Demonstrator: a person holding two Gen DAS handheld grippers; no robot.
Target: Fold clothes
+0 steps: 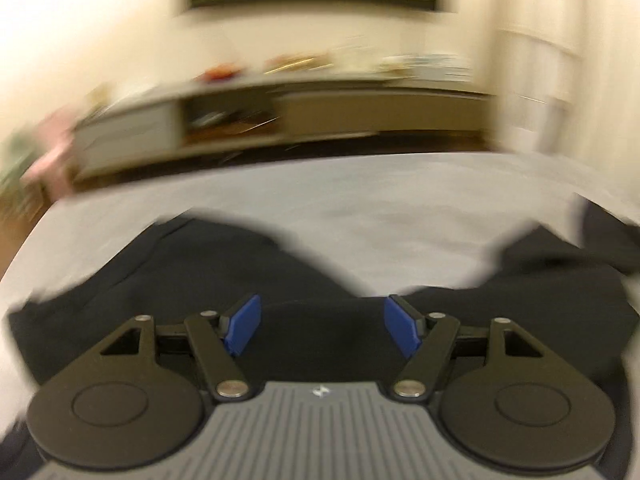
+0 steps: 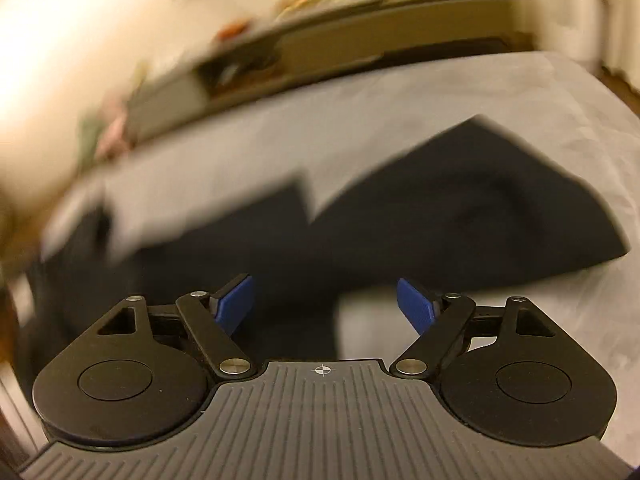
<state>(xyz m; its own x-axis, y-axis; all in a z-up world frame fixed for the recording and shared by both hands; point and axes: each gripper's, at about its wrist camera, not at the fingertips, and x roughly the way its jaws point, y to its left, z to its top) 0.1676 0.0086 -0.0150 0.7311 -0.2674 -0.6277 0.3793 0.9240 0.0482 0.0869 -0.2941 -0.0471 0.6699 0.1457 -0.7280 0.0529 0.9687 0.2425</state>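
Left wrist view: I am holding the left gripper (image 1: 322,326) spread, nothing between its blue pads, over the dark garment (image 1: 168,276) lying on the grey bed sheet (image 1: 360,200).
Right wrist view: I am holding the right gripper (image 2: 325,304) spread and empty above the garment's edge.
Step in hand: I am judging this as positioning between folds.
Next move: lowering onto an edge and pinching it; blur is limiting detail.

No readable text, brand or number anywhere you look. Only signs: small white emblem on grey ribbed housing of left gripper (image 1: 322,327), too small to make out; white crosshair mark on housing of right gripper (image 2: 325,307). Far shelf clutter (image 1: 320,64) blurred, nothing legible there.
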